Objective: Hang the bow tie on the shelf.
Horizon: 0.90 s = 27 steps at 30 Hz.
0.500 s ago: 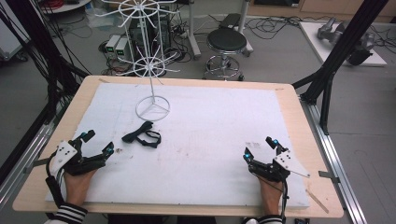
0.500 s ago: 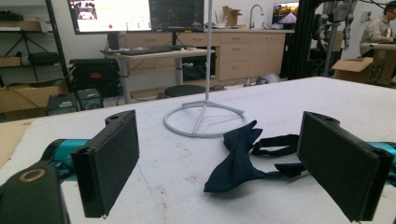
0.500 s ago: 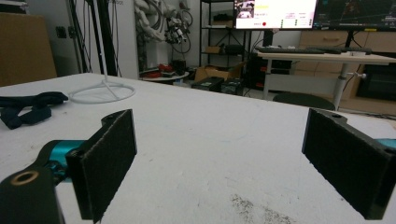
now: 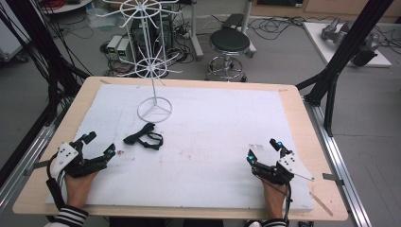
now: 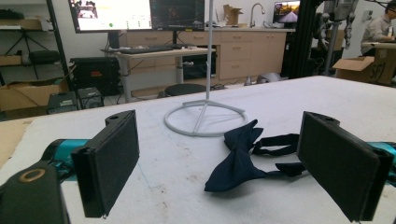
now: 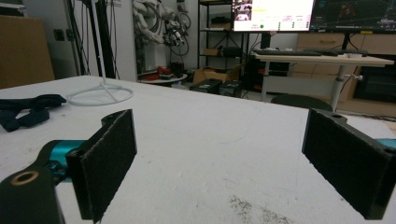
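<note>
From the high view, a dark fabric bow tie [image 4: 143, 137] with its thin looped strap lies flat on the white, lightly scuffed table cover [image 4: 213, 123], just in front of the round wire base of a white metal rack [image 4: 153, 109]. The left gripper [image 4: 98, 145] rests near the tie, jaws spread wide and empty; the right gripper [image 4: 263, 149] sits well apart at the other side, also wide open with nothing held. In the left gripper view, the matte, rough-faced rectangular pads [image 5: 112, 163] flank the soft, pleated bow tie [image 5: 243, 154], which lies ahead, untouched. In the right gripper view, the pads [image 6: 107, 161] frame bare cover, the tie [image 6: 28, 112] far to the left.
</note>
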Each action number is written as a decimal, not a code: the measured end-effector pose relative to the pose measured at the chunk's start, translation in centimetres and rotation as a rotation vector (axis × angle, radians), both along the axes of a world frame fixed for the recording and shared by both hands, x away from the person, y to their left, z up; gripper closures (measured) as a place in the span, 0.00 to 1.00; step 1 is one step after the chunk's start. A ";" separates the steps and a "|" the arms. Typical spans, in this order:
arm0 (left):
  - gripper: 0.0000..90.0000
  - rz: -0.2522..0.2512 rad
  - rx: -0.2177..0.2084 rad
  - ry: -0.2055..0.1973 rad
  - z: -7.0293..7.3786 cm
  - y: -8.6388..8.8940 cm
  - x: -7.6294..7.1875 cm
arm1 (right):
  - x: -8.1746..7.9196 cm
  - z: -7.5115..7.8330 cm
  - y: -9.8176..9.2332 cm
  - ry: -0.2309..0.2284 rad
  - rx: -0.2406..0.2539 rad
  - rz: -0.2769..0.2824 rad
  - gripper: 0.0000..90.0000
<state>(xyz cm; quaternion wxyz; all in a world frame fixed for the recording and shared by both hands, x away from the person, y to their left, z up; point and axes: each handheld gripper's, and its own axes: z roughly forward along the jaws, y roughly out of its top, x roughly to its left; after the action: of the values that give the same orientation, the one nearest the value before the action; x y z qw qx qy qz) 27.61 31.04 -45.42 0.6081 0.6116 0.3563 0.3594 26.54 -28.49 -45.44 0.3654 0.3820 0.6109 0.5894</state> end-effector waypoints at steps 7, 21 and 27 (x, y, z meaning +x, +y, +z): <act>0.15 0.001 0.011 0.018 0.1 -0.1 0.2 | 0.0 0.0 0.0 0.000 0.000 -0.001 0.10; 0.15 -0.013 0.088 0.071 1.2 -0.6 0.8 | 0.0 0.0 -0.1 0.001 0.008 0.000 0.10; 0.15 -0.016 0.151 0.092 2.7 -0.8 1.3 | 0.0 0.0 -0.1 0.000 0.008 0.001 0.10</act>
<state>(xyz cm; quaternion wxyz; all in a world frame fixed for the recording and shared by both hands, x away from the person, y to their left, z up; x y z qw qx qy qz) 28.93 30.22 -42.71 0.5460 0.6744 0.3508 0.3523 26.59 -28.59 -45.43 0.3634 0.3834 0.6086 0.5921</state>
